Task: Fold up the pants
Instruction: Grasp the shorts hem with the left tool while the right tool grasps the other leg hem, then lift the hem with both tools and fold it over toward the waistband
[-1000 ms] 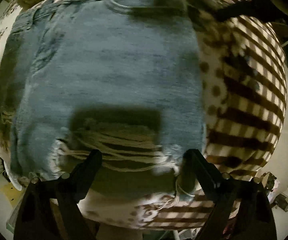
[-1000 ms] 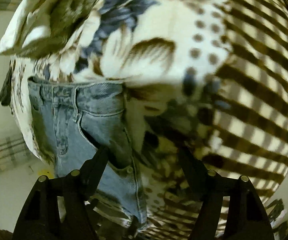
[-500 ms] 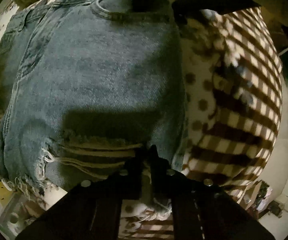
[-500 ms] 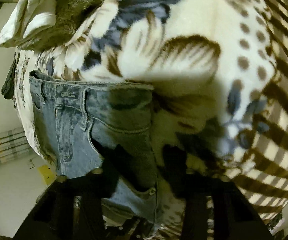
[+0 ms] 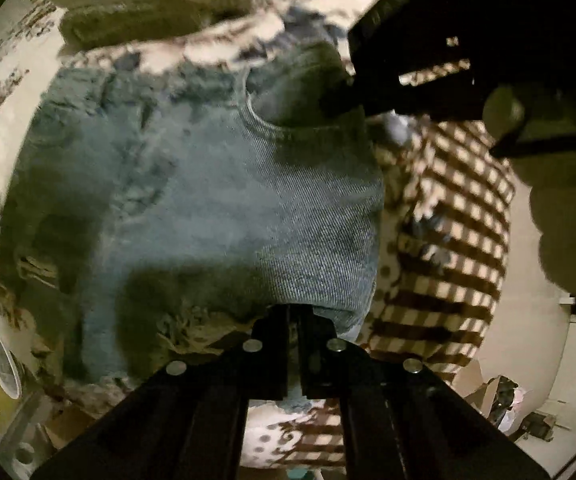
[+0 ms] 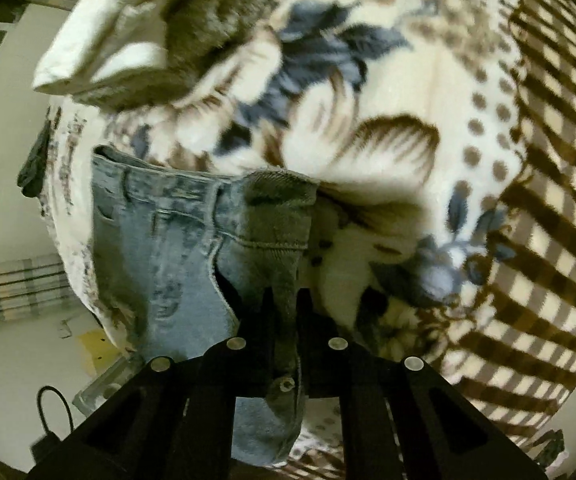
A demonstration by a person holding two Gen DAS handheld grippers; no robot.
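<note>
Blue denim shorts (image 5: pixel 215 200) with frayed hems lie on a patterned blanket. My left gripper (image 5: pixel 294 316) is shut on the shorts' hem edge at the near side. My right gripper (image 6: pixel 285 300) is shut on the waistband corner of the shorts (image 6: pixel 175 248), which is lifted and bunched between its fingers. The right gripper's black body also shows in the left wrist view (image 5: pixel 420 60), at the far right corner of the shorts.
The blanket (image 6: pixel 428 92) has cream, brown and blue flowers, dots and a brown check border (image 5: pixel 448 248). Folded white and olive cloth (image 6: pixel 135 32) lies at the far side. The bed edge and the floor (image 6: pixel 15 360) are at the left.
Both grippers went from open to shut on the shorts. The right one has lifted the waistband corner, and the left one holds the hem edge.
</note>
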